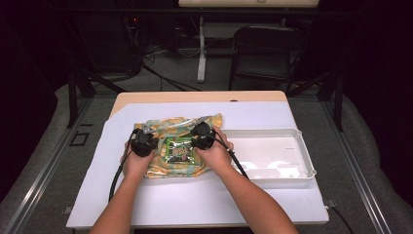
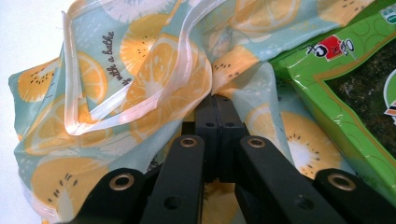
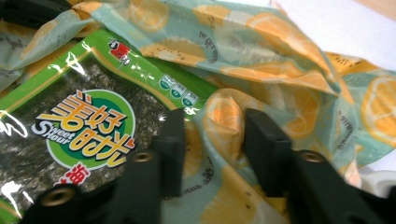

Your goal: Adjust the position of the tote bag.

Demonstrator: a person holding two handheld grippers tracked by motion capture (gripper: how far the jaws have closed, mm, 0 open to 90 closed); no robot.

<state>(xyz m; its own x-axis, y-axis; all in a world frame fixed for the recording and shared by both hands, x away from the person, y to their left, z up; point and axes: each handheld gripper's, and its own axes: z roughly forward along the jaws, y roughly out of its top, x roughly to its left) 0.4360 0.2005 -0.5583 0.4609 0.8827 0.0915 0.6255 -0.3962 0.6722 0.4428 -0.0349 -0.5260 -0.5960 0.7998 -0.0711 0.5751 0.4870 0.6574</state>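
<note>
A fruit-print bag (image 1: 160,127) with orange slices on pale blue lies crumpled on the white sheet. A green seaweed snack pack (image 1: 179,150) rests on top of it, between my hands. My left gripper (image 1: 144,141) sits at the bag's left side. In the left gripper view, the left gripper (image 2: 215,100) is shut on a pinch of the bag (image 2: 154,60), beside its clear handle strap (image 2: 93,123) and left of the pack (image 2: 355,79). My right gripper (image 1: 202,134) is at the pack's right edge. The right gripper (image 3: 214,123) stands open around a raised fold of the bag (image 3: 261,56), next to the pack (image 3: 70,116).
A white plastic tray (image 1: 292,146) stands just right of the bag, close to my right hand. The white sheet (image 1: 195,204) covers most of the wooden table. A dark chair (image 1: 265,48) and a table leg stand on the floor beyond the far edge.
</note>
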